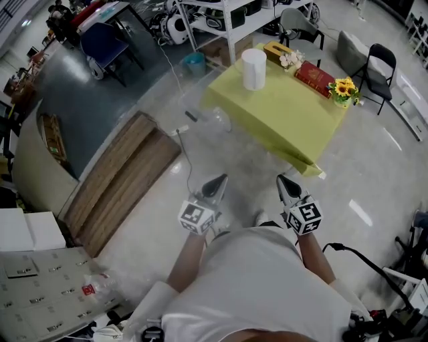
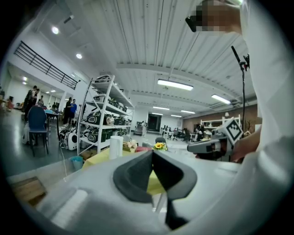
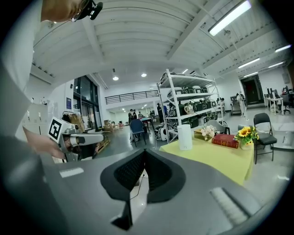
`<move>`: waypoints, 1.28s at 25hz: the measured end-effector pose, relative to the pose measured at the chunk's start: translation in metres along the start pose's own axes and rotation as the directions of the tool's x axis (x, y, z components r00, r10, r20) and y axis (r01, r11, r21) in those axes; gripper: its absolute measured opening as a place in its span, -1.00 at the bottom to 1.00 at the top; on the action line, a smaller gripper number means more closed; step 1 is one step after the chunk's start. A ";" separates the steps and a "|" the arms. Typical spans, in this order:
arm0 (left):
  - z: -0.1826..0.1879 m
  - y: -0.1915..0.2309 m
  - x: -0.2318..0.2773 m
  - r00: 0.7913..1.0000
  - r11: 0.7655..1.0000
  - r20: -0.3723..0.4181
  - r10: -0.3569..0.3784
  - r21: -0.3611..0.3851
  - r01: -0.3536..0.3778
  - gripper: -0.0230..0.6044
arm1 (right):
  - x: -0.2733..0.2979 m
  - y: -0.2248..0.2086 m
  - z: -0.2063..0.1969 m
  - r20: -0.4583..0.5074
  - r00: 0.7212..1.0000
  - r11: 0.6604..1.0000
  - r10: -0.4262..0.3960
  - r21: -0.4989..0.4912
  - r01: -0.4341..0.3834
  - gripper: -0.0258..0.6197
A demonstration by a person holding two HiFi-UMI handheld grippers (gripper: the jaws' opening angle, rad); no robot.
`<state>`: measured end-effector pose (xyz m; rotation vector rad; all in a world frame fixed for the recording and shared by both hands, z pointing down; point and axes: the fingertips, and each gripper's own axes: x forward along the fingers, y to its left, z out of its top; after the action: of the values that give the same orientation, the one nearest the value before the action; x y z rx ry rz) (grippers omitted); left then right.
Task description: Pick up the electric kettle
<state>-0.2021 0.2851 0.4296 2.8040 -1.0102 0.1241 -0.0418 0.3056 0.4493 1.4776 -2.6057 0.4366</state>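
Observation:
The electric kettle [image 1: 254, 68], a tall white cylinder, stands at the far edge of a table with a yellow cloth [image 1: 281, 113]. It also shows in the left gripper view [image 2: 116, 147] and the right gripper view [image 3: 185, 137]. My left gripper [image 1: 219, 179] and right gripper [image 1: 283, 179] are held side by side in front of my body, well short of the table, over the floor. Both point toward the table. The left gripper [image 2: 152, 153] has its pads together with nothing between them, and so does the right gripper [image 3: 144, 153].
On the table lie a red book [image 1: 314, 77], a pot of sunflowers [image 1: 344, 88] and a tissue box [image 1: 276, 50]. Black chairs [image 1: 378, 67] stand to the right. A wooden pallet [image 1: 120, 180] lies on the floor at left, with a cable [image 1: 189, 167] beside it. White shelving [image 1: 227, 17] is behind the table.

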 end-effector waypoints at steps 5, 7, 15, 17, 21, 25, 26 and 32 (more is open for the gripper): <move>-0.011 -0.016 0.013 0.999 0.999 -0.016 0.035 -0.006 -0.035 -0.92 | -0.010 -0.018 -0.003 -0.007 0.999 0.999 0.038 -0.019 -0.039 -0.91; -0.016 -0.022 0.017 0.999 0.999 -0.022 0.048 -0.014 -0.048 -0.92 | -0.014 -0.024 -0.004 -0.014 0.998 0.998 0.057 -0.027 -0.057 -0.91; -0.029 -0.054 0.043 0.999 0.998 -0.022 0.047 -0.049 -0.048 -0.92 | -0.026 -0.041 -0.022 -0.052 0.988 0.988 0.145 -0.055 -0.147 -0.91; -0.033 -0.056 0.046 0.998 0.997 -0.023 0.055 -0.048 -0.056 -0.92 | -0.029 -0.043 -0.025 -0.055 0.987 0.986 0.148 -0.067 -0.151 -0.91; -0.030 -0.060 0.049 0.998 0.998 -0.024 0.059 -0.027 -0.060 -0.92 | -0.033 -0.049 -0.027 -0.056 0.987 0.986 0.148 -0.073 -0.152 -0.91; -0.027 -0.057 0.054 0.998 0.998 -0.013 0.061 -0.028 -0.062 -0.92 | -0.030 -0.057 -0.024 -0.044 0.990 0.988 0.136 -0.073 -0.139 -0.90; -0.026 -0.057 0.057 0.998 0.998 -0.016 0.057 -0.024 -0.057 -0.92 | -0.029 -0.059 -0.022 -0.043 0.990 0.988 0.132 -0.074 -0.135 -0.90; -0.023 -0.046 0.071 0.999 0.999 -0.026 0.043 -0.018 -0.044 -0.92 | -0.021 -0.073 -0.017 -0.035 0.994 0.992 0.106 -0.064 -0.108 -0.90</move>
<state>-0.1185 0.2796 0.4563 2.7574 -1.0611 0.1543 0.0305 0.2929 0.4744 1.3049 -2.6561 0.3779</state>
